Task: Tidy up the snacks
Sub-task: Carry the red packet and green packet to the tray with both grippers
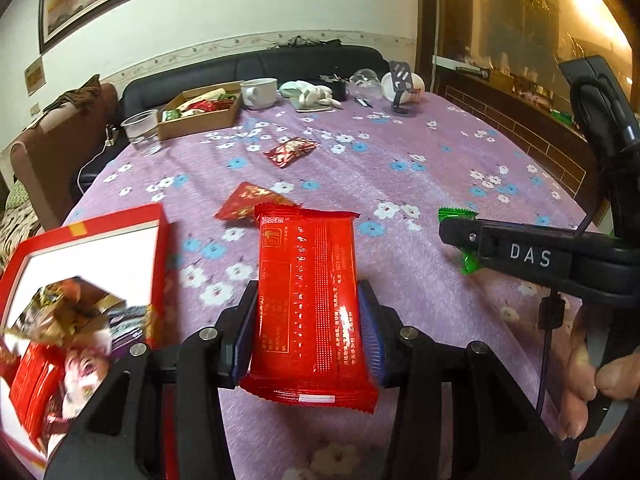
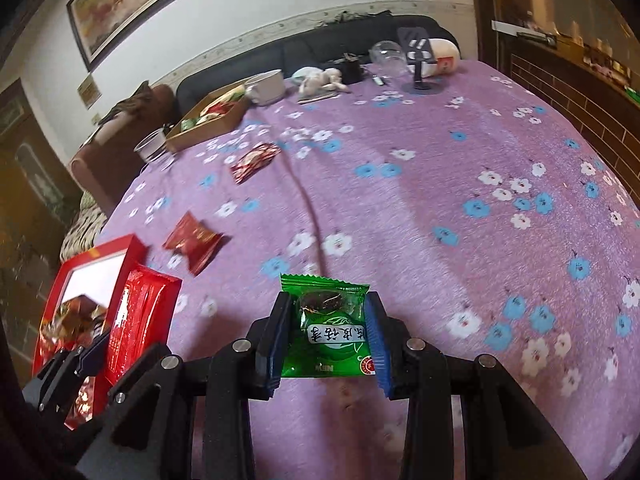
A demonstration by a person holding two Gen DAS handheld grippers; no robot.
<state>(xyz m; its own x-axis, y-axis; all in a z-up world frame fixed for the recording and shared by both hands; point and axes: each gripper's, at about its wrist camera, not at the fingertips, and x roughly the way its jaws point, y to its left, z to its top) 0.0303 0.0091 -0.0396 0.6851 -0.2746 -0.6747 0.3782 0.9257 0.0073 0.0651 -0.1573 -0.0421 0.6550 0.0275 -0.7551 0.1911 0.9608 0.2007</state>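
Gripped between ribbed blue pads, a long red snack packet (image 1: 310, 304) sits upright in the left gripper (image 1: 310, 332), its jaws partly closed and pressing both long edges. Glossy foil, crimped zigzag seals at each end, small gold print and a dotted strip down its back; the characters are too fine to read.

Largest in view, the table (image 1: 400, 184) is covered by a fuzzy purple cloth printed with white and blue flowers. At its near left corner stands a red cardboard box (image 1: 92, 236) with a white inner wall, holding a blurred heap of red, gold and purple wrappers. Near the far left edge lies a shallow brown cardboard tray (image 1: 200, 114) with mixed snacks inside, a clear plastic cup (image 1: 142, 130) just beside it, and a white mug (image 1: 260, 92) behind it.

On the bare cloth between box and tray lie two small dark-red foil packets with gold pattern: one (image 1: 248, 202) partly hidden behind the held packet, the other (image 1: 290, 151) farther off.

Smaller, the green snack packet (image 2: 330, 328) is pinched by its side edges in the right gripper (image 2: 330, 332), jaws likewise partly closed on it. It is a square, shiny pillow with a clear window showing something dark and round, a white oval bearing Chinese characters seen upside down, and "NEW" inverted near the lower seam. From the left wrist view, that gripper's black finger reads "DAS" in white letters, and a bare hand (image 1: 588, 376) holds its handle.
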